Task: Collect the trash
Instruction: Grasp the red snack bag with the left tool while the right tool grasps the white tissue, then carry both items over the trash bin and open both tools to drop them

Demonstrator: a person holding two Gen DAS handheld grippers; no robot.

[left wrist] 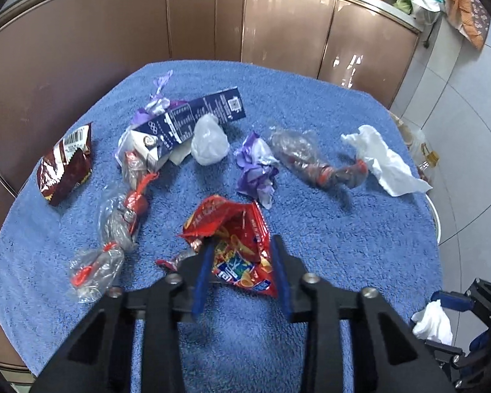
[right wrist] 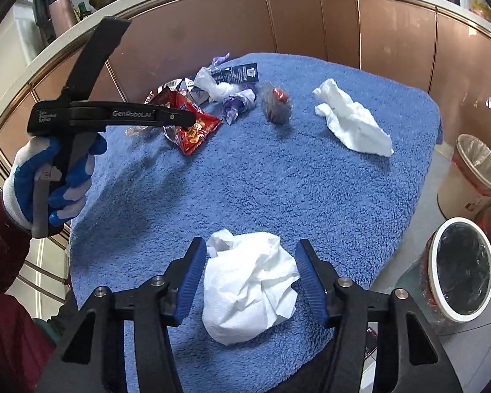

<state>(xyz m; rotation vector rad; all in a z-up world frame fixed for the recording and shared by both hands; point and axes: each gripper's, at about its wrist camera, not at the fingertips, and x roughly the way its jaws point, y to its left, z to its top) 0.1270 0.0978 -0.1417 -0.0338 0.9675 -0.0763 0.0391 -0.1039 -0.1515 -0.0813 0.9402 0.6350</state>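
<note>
- left gripper [left wrist: 242, 249]: jaws wide apart, straddling the red snack bag [left wrist: 235, 249]; bag lies flat on the blue towel [left wrist: 311, 229], pads not touching it that I can see.
- right gripper [right wrist: 250, 262]: jaws wide, crumpled white tissue [right wrist: 248, 288] sits between the fingers; contact with the pads unclear, no squeeze visible.
- Ahead-left of left gripper: twisted clear wrapper with red ties [left wrist: 114, 226], dark brown snack bag [left wrist: 65, 163] further left.
- Straight ahead of it: navy carton [left wrist: 193, 118] lying on its side, white plastic wad [left wrist: 209, 140] touching it, purple foil wrapper [left wrist: 257, 167] just right of that.
- Ahead-right: second clear twisted wrapper [left wrist: 314, 160], then a flat white tissue [left wrist: 383, 160] near the towel edge.
- Right of right gripper, off the towel, lower down: white-rimmed bin with black liner [right wrist: 461, 268]; second lined bin [right wrist: 474, 173] beyond it.
- Left-hand glove [right wrist: 49, 180], blue/white, grips the left unit's handle, seen in the right view.
</note>
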